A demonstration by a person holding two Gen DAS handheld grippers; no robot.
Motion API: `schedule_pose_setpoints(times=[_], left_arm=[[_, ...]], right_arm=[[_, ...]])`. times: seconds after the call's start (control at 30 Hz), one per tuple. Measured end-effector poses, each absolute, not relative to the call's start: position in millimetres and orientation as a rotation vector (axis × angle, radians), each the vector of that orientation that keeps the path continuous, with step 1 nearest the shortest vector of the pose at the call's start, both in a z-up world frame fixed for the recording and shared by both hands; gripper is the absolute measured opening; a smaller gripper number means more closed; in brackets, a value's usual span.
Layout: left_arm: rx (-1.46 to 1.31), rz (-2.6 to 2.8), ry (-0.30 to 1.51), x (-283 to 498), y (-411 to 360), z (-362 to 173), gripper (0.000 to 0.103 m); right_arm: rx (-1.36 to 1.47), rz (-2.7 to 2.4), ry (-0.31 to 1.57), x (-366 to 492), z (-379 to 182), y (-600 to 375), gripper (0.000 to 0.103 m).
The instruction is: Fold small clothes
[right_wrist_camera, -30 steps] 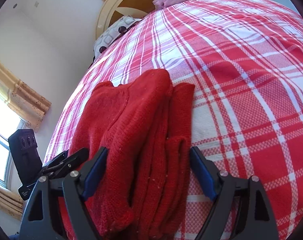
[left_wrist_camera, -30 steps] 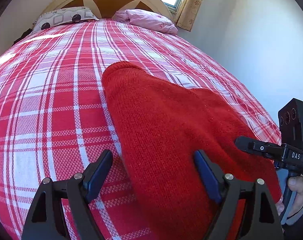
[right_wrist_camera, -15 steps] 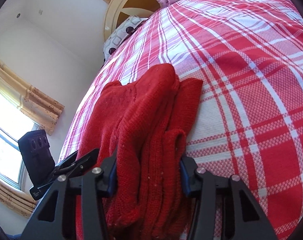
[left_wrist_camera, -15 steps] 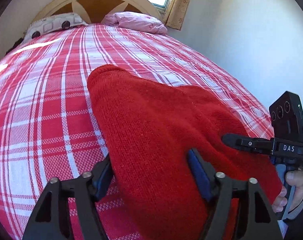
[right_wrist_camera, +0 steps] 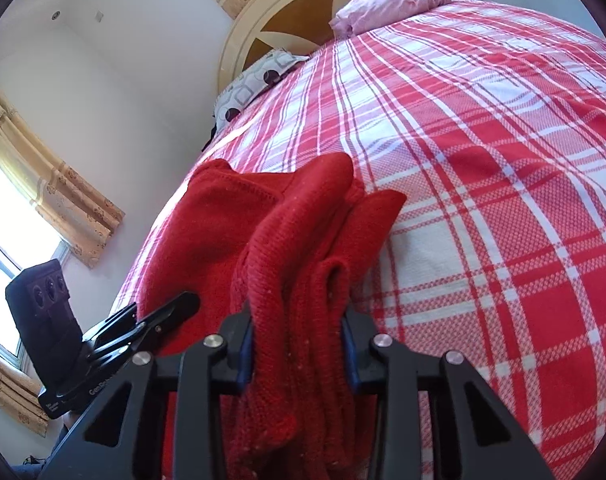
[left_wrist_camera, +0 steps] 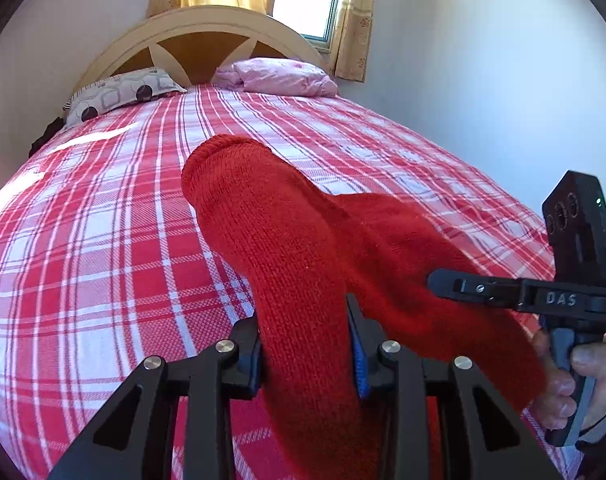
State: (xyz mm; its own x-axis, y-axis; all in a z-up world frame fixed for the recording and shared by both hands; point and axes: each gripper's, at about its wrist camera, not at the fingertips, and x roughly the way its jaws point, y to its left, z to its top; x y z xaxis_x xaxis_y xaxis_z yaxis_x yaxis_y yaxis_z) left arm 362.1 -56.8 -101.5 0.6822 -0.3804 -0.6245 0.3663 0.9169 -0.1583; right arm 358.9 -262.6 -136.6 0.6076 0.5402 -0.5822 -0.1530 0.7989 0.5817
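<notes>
A red knitted garment (left_wrist_camera: 287,248) lies on the red-and-white checked bed cover (left_wrist_camera: 103,240), near the bed's near edge. My left gripper (left_wrist_camera: 307,344) is shut on a bunched fold of the garment at its near edge. My right gripper (right_wrist_camera: 299,344) is shut on another bunched part of the same garment (right_wrist_camera: 303,248), which hangs in folds between its fingers. The right gripper also shows in the left wrist view (left_wrist_camera: 503,292) at the right, held by a hand. The left gripper shows in the right wrist view (right_wrist_camera: 143,328) at the lower left.
A patterned grey pillow (left_wrist_camera: 119,94) and a pink pillow (left_wrist_camera: 279,76) lie at the wooden headboard (left_wrist_camera: 199,40). A white wall (left_wrist_camera: 483,80) runs along one side of the bed. A curtained window (right_wrist_camera: 15,216) is nearby.
Both grippers closed from wide open onto the red garment and lifted its near edge, bunching it. The cameras tilted upward, showing more of the headboard and window.
</notes>
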Motion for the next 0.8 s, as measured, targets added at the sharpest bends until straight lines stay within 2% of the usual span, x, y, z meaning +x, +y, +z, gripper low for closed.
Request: schedule_pose_setpoints(times=[0.4, 0.8], left_arm=[[-0.074, -0.337, 0.638, 299.7, -2.6, -56.2, 0.034], [-0.102, -0.172, 0.647, 250.8, 61.0, -44.5, 0.034]], right_arm=[[0.508, 0.548, 0.789, 330.1, -98.6, -214.2, 0.035], [0.439, 0.707, 0.790, 311.9, -79.2, -133.7, 0.035]])
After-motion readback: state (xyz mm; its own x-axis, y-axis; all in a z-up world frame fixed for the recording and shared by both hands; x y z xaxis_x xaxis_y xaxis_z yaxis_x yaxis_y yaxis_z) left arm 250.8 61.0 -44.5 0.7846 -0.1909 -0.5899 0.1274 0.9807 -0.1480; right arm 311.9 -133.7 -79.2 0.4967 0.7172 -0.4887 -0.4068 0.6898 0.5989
